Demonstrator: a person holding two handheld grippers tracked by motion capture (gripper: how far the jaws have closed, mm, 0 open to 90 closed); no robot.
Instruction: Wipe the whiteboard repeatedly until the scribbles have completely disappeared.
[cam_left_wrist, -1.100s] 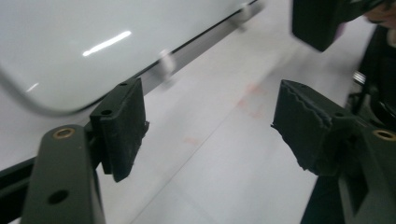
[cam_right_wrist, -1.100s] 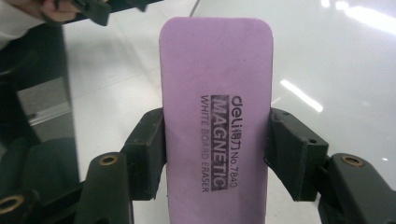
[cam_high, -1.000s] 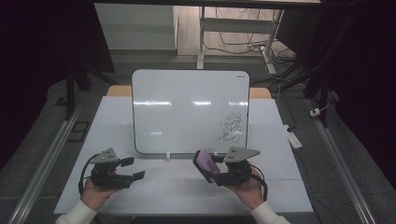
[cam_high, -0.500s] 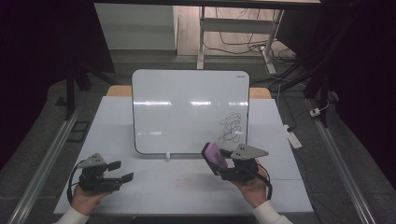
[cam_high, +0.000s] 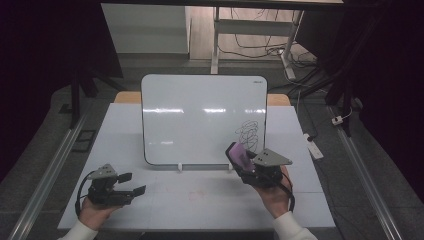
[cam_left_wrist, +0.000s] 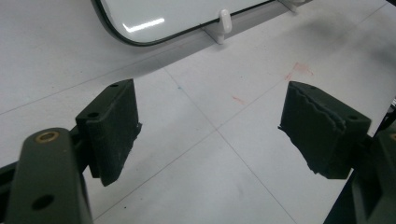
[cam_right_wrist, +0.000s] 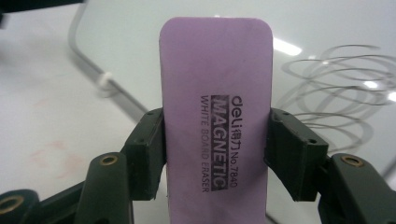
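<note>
White table (cam_high: 200, 200) seen from the high view, with a whiteboard (cam_high: 200, 115) propped upright on two small white feet (cam_left_wrist: 224, 19) across the middle, its face toward the person. A dark scribble (cam_high: 250, 132) sits at the board's lower right corner; the rest of the face is bare apart from light glare. Right gripper (cam_high: 245, 162) is held above the table just in front of the board's lower right corner, clamped on a purple eraser (cam_high: 239, 156) — in the right gripper view the eraser (cam_right_wrist: 215, 116) stands lengthwise between the two jaws, pinched at its long sides, printed face toward the camera, reading "deli MAGNETIC WHITE BOARD ERASER No.7840". Its far end points at the board, the scribble (cam_right_wrist: 336, 88) just to its right in that view. Whether the eraser touches the board cannot be told. Left gripper (cam_high: 131, 183) is low near the table's front left corner, well apart from the board; in the left gripper view its jaws stand wide apart with nothing between them, bare table below — faint reddish smudges (cam_left_wrist: 299, 70) on the surface ahead, and the board's lower left corner (cam_left_wrist: 121, 32) beyond. A hand holds each gripper, white sleeves at the bottom edge.
</note>
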